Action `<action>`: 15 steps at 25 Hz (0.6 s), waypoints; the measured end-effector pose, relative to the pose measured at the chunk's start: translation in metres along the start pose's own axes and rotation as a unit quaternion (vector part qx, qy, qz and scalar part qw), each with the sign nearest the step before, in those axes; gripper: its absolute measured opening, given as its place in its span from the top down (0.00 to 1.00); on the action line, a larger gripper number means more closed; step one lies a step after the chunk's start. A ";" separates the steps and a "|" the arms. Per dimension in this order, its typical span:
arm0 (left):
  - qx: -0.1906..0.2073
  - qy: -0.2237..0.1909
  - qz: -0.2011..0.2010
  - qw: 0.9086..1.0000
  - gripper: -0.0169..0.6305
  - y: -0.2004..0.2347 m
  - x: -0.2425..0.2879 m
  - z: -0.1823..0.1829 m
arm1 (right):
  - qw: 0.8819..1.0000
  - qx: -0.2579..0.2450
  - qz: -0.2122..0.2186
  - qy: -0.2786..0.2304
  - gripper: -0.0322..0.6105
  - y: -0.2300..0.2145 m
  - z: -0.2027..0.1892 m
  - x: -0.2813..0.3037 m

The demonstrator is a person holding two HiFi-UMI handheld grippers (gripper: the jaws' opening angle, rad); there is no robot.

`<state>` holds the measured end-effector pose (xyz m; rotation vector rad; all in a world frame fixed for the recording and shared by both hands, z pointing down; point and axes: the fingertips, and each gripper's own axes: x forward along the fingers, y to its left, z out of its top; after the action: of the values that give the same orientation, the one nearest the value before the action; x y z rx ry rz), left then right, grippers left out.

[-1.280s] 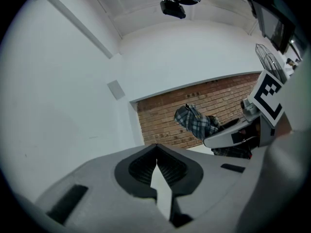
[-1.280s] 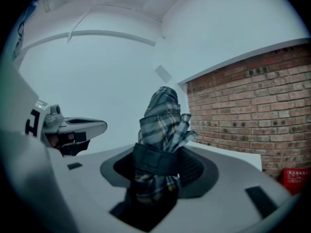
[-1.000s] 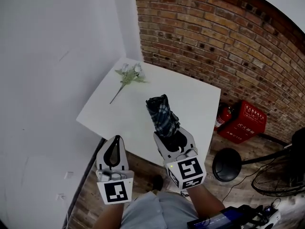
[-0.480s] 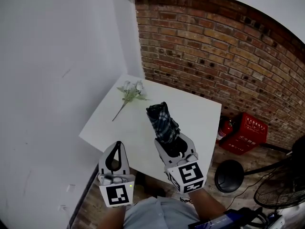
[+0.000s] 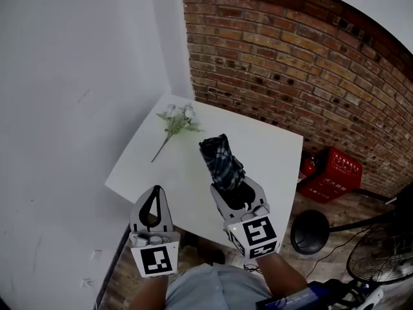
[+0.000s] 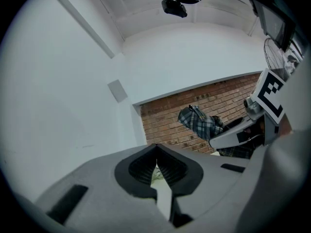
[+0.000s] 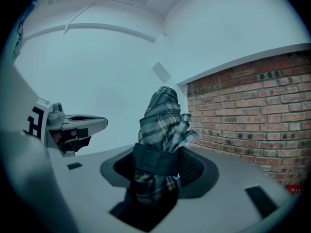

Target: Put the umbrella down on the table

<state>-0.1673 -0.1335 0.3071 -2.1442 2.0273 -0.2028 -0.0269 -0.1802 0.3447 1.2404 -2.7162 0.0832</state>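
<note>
Between the pads of the right claw (image 5: 233, 187) sits the umbrella (image 5: 221, 161), a folded plaid one. It is clamped around its lower bundle, just where the dark strap (image 7: 154, 163) wraps it, and the free end juts forward over the near half of the desk (image 5: 264, 141). It looks to be held clear of the surface, not resting on it.

It should handle as a light thing: soft, loose cloth folded over a stiff core. The folds give under pressure and the cloth may slip a little against the pads, so the firmest hold is probably the one it has now — across the strapped part, where the fabric is bound tight. Nothing about it looks fragile. Laid on its side it may roll slightly, since the bundle is roundish.

The left claw (image 5: 153, 202) hangs beside the right one with its jaws drawn together on nothing; only a sliver of the desk shows through them.

Counted: one umbrella, two claws, one white desk. On the desk's far left part lies one flower sprig (image 5: 173, 118), well apart from the umbrella. Beyond the desk's right edge, against the brick wall (image 5: 290, 63), stand one fire extinguisher (image 5: 308, 165) and one red crate (image 5: 332, 171).
</note>
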 end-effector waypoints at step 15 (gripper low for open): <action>-0.017 0.027 -0.021 0.999 0.96 0.039 0.032 -0.038 | 0.998 0.006 -0.025 0.063 0.61 0.004 -0.041 0.045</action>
<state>-0.2119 -0.1690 0.3340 -2.2281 2.0300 -0.2361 -0.0538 -0.2067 0.3922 1.2590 -2.5800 0.1660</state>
